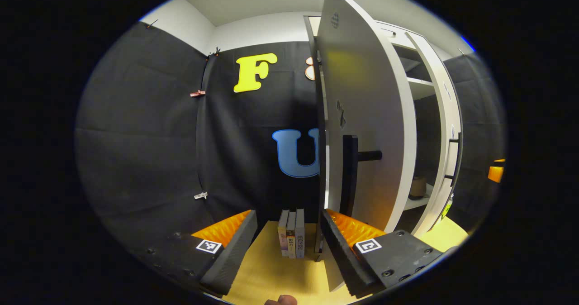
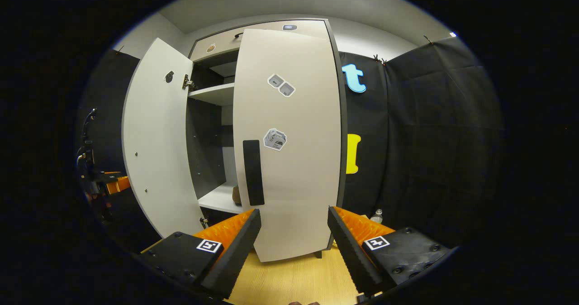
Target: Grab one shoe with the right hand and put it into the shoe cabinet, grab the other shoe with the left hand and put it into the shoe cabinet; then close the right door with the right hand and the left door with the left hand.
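Observation:
The white shoe cabinet (image 2: 267, 28) stands ahead. In the right gripper view its right door (image 2: 298, 178) with a black handle (image 2: 253, 171) is swung nearly closed, just beyond my open right gripper (image 2: 294, 246). The left door (image 2: 154, 151) stands wide open. A brown shoe (image 2: 236, 195) peeks out on the lower shelf. In the left gripper view my open left gripper (image 1: 287, 255) sits beside the left door (image 1: 366, 128), whose edge and black handle (image 1: 350, 173) are close to the right finger. A shoe (image 1: 418, 187) rests on the shelf inside.
Three books (image 1: 291, 239) stand upright on the wooden floor (image 1: 271, 273) against the cloth wall, left of the cabinet. A clear bottle (image 2: 376, 215) stands at the cabinet's right side. The left gripper (image 2: 106, 183) and its holder appear far left in the right gripper view.

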`<state>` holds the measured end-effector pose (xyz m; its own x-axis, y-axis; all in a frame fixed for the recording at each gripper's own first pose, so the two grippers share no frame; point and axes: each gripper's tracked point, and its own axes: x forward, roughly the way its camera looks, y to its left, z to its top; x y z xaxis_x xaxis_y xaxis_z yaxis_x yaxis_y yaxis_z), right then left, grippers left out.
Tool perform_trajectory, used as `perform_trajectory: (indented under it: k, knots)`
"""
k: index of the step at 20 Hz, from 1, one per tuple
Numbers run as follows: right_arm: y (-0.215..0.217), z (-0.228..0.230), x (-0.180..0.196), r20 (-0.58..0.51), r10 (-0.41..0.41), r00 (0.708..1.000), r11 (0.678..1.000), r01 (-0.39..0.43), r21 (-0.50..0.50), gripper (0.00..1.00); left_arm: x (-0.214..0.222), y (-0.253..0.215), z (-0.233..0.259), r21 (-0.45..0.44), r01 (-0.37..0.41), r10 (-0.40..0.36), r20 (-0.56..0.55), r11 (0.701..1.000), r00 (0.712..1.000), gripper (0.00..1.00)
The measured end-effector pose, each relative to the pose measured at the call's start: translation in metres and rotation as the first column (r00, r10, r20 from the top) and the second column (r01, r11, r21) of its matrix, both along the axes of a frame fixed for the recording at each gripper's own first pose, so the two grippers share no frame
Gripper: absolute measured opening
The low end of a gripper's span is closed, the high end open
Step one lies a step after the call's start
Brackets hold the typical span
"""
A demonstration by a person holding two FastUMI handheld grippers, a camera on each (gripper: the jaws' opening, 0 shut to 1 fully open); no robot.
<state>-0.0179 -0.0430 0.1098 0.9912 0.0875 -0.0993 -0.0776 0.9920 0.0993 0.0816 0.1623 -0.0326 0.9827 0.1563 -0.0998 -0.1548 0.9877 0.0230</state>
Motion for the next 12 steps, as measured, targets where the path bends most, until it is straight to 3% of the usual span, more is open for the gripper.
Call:
perform_trajectory:
  k: [8, 12]
  knots:
    - [-0.014, 0.005, -0.002, 0.015, 0.003, 1.0, 1.0, -0.003, 0.01, 0.98, 0.004, -0.051, -0.002, -0.077, 0.04, -0.04, -0.003, 0.996, 0.999, 0.91]
    - [-0.018, 0.005, -0.002, 0.015, 0.002, 1.0, 1.0, -0.003, 0.02, 0.98, 0.016, -0.104, 0.003, -0.098, 0.145, -0.143, 0.022, 0.985, 0.989, 0.9]
